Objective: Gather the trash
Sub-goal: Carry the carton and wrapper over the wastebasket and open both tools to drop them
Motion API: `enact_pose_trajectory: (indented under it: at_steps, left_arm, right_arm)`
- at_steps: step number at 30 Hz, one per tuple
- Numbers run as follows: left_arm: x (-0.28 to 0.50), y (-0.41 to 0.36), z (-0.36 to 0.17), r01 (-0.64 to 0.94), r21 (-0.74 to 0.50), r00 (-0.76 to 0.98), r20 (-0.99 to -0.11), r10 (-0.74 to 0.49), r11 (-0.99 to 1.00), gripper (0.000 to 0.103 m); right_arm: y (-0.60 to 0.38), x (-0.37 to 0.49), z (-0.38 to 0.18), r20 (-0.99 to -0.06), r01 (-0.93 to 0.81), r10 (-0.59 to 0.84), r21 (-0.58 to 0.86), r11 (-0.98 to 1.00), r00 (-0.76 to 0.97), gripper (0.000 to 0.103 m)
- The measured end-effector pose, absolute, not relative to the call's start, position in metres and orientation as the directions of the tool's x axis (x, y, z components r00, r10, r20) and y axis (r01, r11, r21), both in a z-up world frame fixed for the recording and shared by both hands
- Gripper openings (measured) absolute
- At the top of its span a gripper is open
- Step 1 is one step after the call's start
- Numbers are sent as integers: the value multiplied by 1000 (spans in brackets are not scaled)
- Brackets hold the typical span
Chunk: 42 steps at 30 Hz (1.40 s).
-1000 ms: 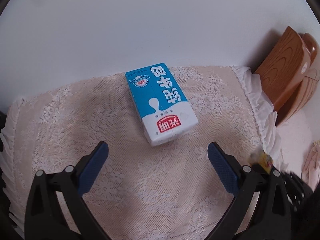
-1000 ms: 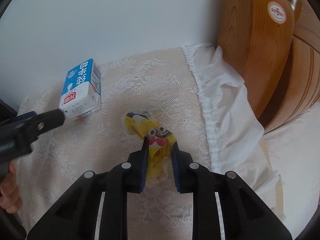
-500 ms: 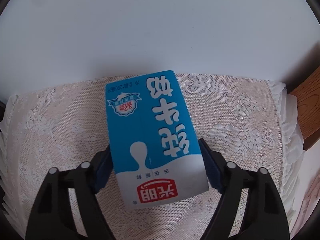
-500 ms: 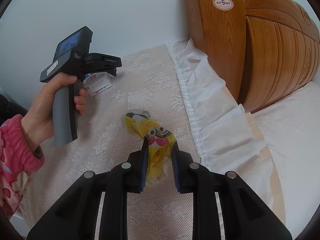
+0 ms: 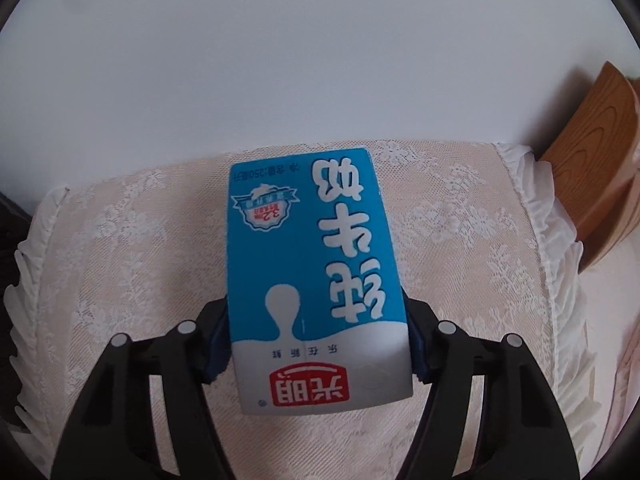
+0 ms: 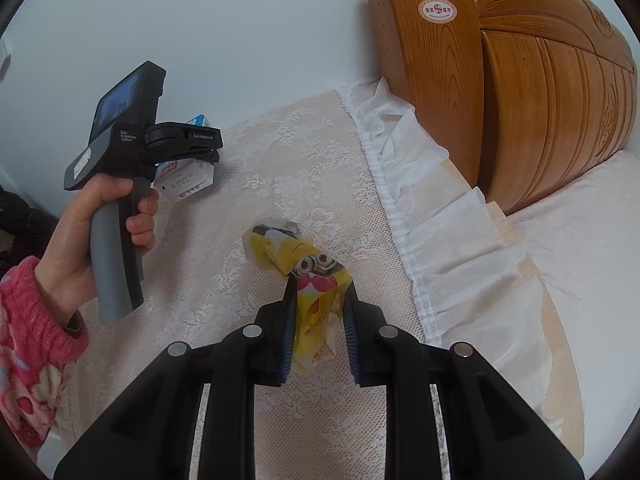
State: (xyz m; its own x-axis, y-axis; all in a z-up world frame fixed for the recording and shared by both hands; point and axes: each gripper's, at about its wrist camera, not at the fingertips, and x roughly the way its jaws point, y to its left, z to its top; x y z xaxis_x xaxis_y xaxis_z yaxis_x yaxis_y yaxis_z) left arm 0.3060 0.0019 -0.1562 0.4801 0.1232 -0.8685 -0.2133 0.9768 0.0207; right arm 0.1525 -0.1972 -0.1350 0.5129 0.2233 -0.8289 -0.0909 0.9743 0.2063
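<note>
Though tilted, carton (image 5: pixel 316 280) betw. claw (image 5: pixel 320 344) pads.

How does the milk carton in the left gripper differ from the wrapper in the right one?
The milk carton is a rigid blue-and-white box; the wrapper is crumpled yellow film with a cartoon face. The carton spreads the left gripper wide, while the right gripper pinches the wrapper narrowly. Both are gripped over the lace cloth.

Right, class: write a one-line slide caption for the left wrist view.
Left gripper clamps a blue-and-white milk carton above a lace cloth.
</note>
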Motion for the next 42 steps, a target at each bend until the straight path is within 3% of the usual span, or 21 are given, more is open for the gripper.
enact_pose_trajectory:
  at_steps: [13,21,35,42]
  left_arm:
    - [91,-27,-90,17,64,562,-826,43,998,65]
    - [-12,-88,-84,186,22,530,-844,-81,982,65]
    - [-86,-196,-102,453,47,474,-859,-195,890,65]
    - [-134,-267,-175,696,45,285,-933,-218,717,65]
  right_arm:
    - [-211,25,-107,-803,-89,308,307,948,511,22]
    - [-252,-74,-108,-820,-3,253,293,956,513,22]
    - [-323,-156,-113,-816,190,145,297,936,560,24]
    - [-372,-197,-119,-849,341,46,261,903,526,24]
